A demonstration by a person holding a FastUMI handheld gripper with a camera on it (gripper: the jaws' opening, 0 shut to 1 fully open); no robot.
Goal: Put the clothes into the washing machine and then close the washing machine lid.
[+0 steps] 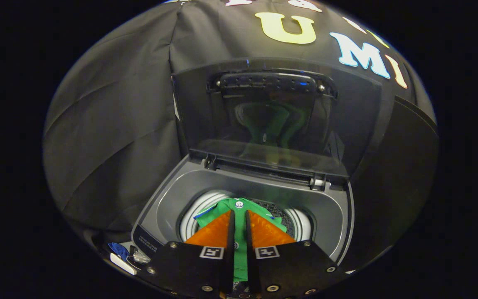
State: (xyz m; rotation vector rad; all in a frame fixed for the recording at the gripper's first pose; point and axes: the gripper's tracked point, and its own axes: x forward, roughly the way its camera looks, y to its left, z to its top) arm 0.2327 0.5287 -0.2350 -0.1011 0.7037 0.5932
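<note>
A green garment with a white button and blue trim hangs over the round drum opening of a grey top-loading washing machine. My gripper is right above that opening. Its fingers are close together with a strip of the green cloth pinched between them, and the rest of the cloth spreads out just beyond the tips. The dark, see-through lid stands upright behind the drum, hinged at the back. It mirrors the green cloth faintly.
Black cloth walls close in behind and on both sides of the machine. Small blue and white items lie beside the machine's near left corner. The lid's handle bar runs along its top edge.
</note>
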